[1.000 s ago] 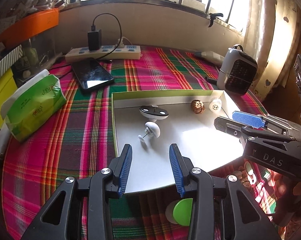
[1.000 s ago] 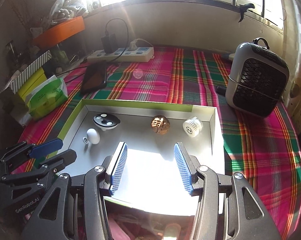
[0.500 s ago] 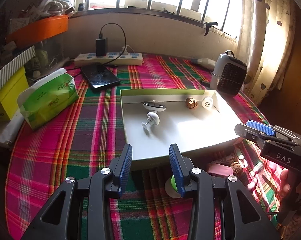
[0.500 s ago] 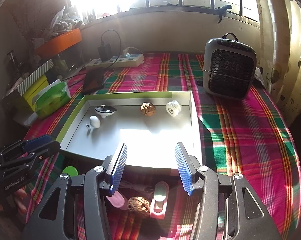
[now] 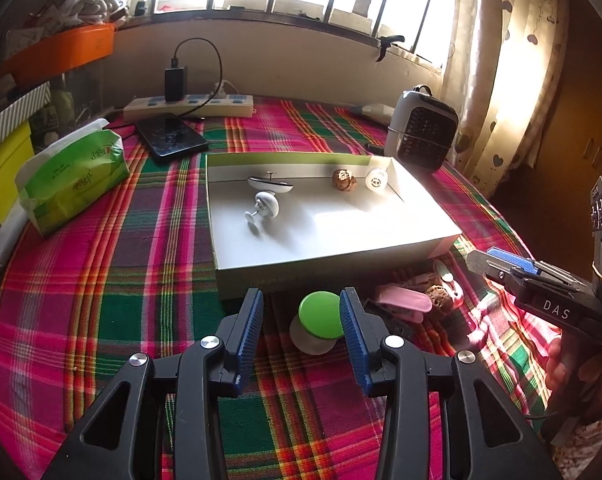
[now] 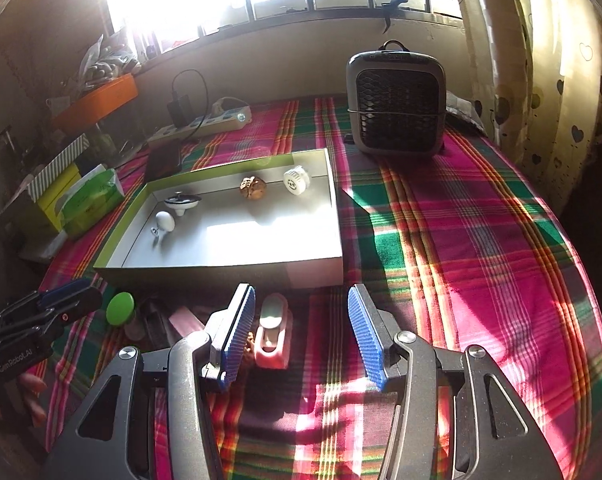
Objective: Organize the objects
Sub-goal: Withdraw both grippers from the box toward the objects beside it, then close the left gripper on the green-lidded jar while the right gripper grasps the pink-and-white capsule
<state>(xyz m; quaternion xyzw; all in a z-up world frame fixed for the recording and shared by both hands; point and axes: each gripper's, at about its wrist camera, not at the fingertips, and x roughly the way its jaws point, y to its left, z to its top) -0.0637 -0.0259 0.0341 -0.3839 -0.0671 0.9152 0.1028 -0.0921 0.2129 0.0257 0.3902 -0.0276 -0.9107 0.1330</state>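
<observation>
A white open box point(image 5: 333, 268) on the plaid cloth holds a black-and-white disc point(image 5: 269, 185), a white knob point(image 5: 265, 205), a walnut point(image 5: 344, 179) and a white round cap point(image 5: 377, 179). In front of the box stands a green-lidded jar point(image 5: 321, 316). It sits between the fingers of my left gripper point(image 5: 301, 332), whose jaws are opening; the left pad stands clear of it. A pink clip point(image 5: 403, 302) and a second walnut point(image 5: 440, 304) lie to the right. My right gripper point(image 6: 301, 332) is open above a pink holder point(image 6: 273, 330), which shows by its left finger, untouched.
A small grey fan heater point(image 6: 397, 104) stands at the back right. A green tissue pack point(image 5: 73, 176), a phone point(image 5: 171, 140) and a power strip point(image 5: 189, 106) lie at the left and back. The round table's edge curves close on the right.
Both grippers drew back from over the box to its near side, bringing the jar, clip and walnut into view. The left jaws widened around the green-lidded jar.
</observation>
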